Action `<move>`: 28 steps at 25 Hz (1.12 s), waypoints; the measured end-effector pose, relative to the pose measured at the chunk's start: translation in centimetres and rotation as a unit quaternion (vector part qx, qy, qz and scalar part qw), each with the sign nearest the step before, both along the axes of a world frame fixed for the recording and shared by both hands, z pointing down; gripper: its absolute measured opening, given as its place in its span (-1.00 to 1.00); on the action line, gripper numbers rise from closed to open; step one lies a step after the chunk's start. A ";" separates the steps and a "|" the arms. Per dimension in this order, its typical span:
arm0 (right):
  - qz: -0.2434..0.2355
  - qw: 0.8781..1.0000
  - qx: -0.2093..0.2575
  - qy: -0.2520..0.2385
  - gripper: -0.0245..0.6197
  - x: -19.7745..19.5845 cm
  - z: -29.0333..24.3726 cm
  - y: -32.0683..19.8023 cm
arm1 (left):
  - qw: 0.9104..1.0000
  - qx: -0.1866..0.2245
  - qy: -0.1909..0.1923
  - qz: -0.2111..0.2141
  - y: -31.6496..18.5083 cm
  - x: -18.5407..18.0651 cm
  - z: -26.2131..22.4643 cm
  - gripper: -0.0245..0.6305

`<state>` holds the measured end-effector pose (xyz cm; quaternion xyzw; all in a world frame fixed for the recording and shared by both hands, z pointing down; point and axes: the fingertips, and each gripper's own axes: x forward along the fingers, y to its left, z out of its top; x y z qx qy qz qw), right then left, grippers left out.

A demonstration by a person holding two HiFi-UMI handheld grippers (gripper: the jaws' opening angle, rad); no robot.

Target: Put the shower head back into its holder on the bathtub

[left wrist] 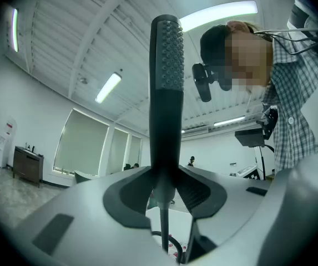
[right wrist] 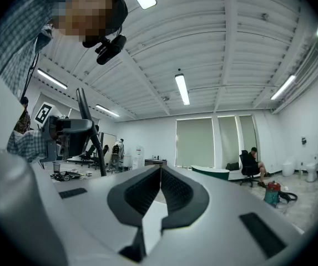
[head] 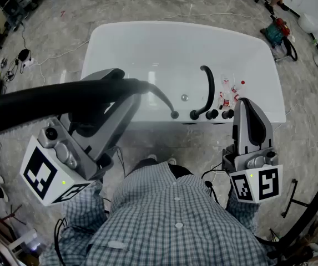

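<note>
Standing at the near rim of the one white bathtub point(head: 147, 49), a person in a checked shirt point(head: 170, 215) carries two hand-held grippers. The left hand-held gripper point(head: 124, 85) is raised over the bathtub's near left corner, its jaws pinching the one black shower head point(head: 36, 101) by the neck. The long head sticks out sideways, away from the bathtub and off its rim. The right hand-held gripper point(head: 246, 105) hangs at the bathtub's near right rim, jaws pressed together with nothing between them.

One curved black faucet point(head: 208, 90) rises from the bathtub's near rim. One thin black hose point(head: 161, 100) arcs from the shower head down to that rim, just left of the faucet's foot. Two black knobs point(head: 218, 114) sit just right of that foot, close to the right hand-held gripper's tips. One small metal drain point(head: 185, 97) shows inside the bathtub, and a few small red-and-white items point(head: 229, 93) lie right of the faucet.
</note>
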<state>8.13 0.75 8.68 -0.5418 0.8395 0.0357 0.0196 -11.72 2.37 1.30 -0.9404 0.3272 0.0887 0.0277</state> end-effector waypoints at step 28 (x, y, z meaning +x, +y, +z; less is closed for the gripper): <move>-0.004 1.000 -0.021 -0.005 -0.87 0.2 1.2 0.0 | 1.000 -0.008 -0.027 0.010 -0.5 1.2 1.0 -0.49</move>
